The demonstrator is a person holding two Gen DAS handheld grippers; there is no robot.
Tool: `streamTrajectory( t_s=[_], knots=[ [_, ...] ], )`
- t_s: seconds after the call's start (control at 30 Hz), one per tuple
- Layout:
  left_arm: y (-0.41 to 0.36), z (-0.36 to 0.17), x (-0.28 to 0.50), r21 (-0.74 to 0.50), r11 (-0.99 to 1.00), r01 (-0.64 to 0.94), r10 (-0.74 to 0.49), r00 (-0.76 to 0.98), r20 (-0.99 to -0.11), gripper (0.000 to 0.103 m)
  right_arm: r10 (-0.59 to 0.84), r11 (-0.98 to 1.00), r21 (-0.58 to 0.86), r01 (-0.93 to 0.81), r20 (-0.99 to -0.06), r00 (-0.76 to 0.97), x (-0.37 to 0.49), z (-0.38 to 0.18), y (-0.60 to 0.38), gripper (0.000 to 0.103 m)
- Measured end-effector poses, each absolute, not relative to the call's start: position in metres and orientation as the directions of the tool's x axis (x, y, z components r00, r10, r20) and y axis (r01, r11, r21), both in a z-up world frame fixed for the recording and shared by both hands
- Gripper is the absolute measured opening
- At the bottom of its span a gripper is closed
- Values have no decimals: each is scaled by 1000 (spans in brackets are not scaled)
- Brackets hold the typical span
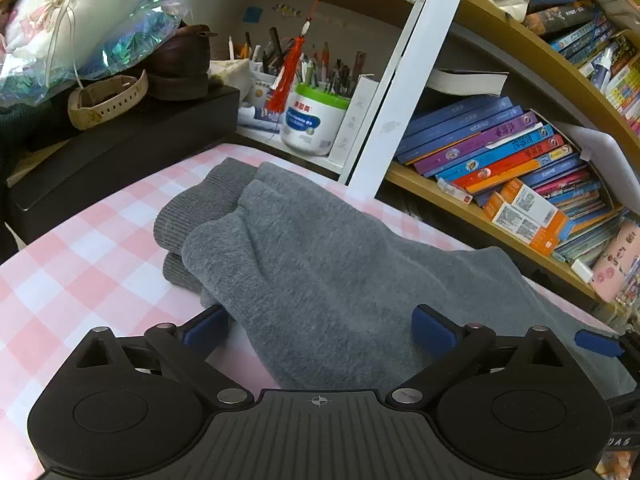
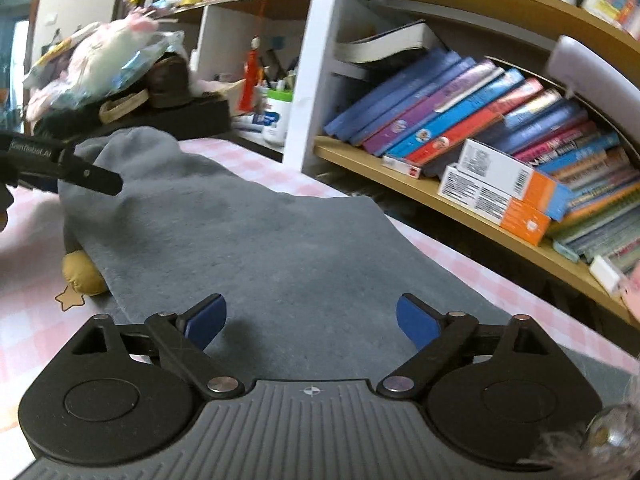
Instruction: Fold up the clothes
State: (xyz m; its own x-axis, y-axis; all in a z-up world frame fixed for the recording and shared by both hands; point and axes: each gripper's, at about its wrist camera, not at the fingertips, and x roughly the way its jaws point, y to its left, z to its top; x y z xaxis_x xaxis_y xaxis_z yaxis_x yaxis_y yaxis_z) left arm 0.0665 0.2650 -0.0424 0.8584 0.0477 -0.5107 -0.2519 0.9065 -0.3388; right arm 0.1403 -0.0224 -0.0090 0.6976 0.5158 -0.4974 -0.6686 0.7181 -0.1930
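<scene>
Grey fleece trousers (image 1: pixel 328 264) lie folded lengthwise on a pink checked cloth (image 1: pixel 92 264), their ribbed cuffs (image 1: pixel 192 208) at the far left. My left gripper (image 1: pixel 320 330) stands open over the near edge of the legs, its blue pads apart and not pressing the fabric. In the right wrist view the same trousers (image 2: pixel 260 248) stretch away to the left. My right gripper (image 2: pixel 311 324) hangs open above the wider end with nothing pinched. One of the left gripper's fingers (image 2: pixel 96 176) shows over the cuff end.
A bookshelf with leaning books (image 1: pixel 500 148) and orange boxes (image 2: pixel 504 196) runs along the far side. A black box (image 1: pixel 120 160) with a watch and bagged toys stands at the back left, next to a pen pot (image 1: pixel 312 120). A yellow stuffed piece (image 2: pixel 80 270) pokes from under the trousers.
</scene>
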Motion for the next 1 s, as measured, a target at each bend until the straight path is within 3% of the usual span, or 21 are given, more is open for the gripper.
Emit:
streamTrajectory(
  t_s=[0.17,0.33,0.8,1.0],
  knots=[
    [265,-42,66,-342,906,-249,44,859,-509,101,517,713,-210,-669,-486,705,137,-9,-21,95],
    [264,-43,67,-341,908,-243,38,859,-510,103,538,763,-109,-637,-439,719,144,-3,-42,97],
    [265,-42,67,-346,907,-242,36,860,-509,103,494,804,-34,-593,-518,699,163,-10,-46,100],
    [263,-42,68,-402,851,-338,114,867,-486,102,503,770,-48,-636,-566,653,164,-14,-38,101]
  ],
)
